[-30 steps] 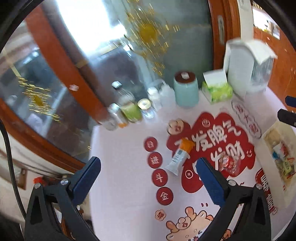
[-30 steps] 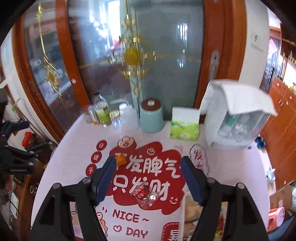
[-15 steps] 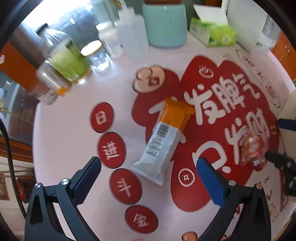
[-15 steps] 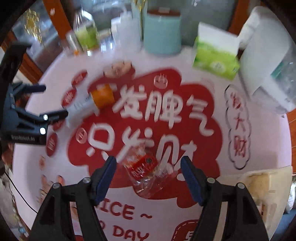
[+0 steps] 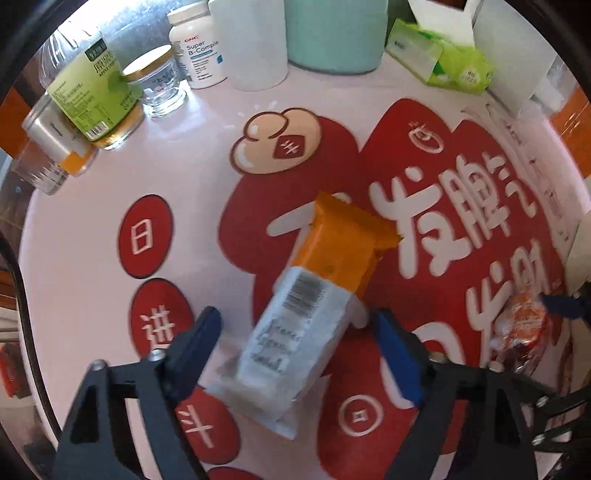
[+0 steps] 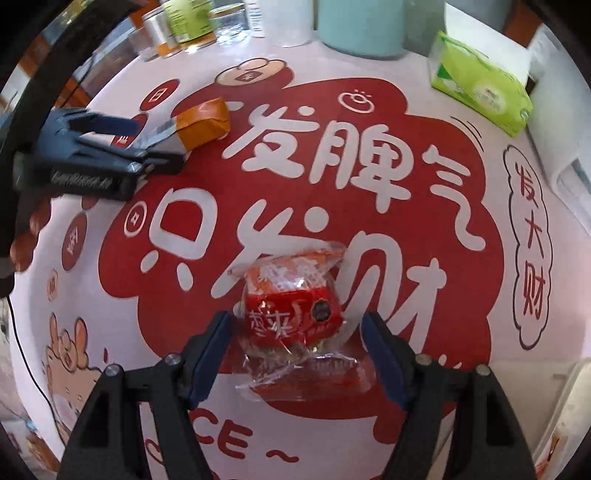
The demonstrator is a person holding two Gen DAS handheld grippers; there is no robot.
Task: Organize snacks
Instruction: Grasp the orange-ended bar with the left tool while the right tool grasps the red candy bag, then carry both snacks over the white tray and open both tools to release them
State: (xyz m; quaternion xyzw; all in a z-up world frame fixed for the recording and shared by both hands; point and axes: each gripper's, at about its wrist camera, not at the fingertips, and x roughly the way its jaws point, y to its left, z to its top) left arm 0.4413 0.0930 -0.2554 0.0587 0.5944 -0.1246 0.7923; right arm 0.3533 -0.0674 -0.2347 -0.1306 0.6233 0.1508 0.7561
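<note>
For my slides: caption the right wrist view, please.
Right gripper straddles a red-labelled clear snack packet on the printed tablecloth.

The teal canister [image 5: 334,33] is cropped by the top edge.

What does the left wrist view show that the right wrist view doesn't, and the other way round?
Left wrist only: the label of the vitamin bottle and the barcode side of the orange and white snack bar, lying between the left gripper jaws, which have just been closing without touching it.
Right wrist only: the right gripper straddling the red wrapped snack, and the "NICE" print.
Both: both snacks, the green tissue pack, the teal jar, and the printed tablecloth.
</note>
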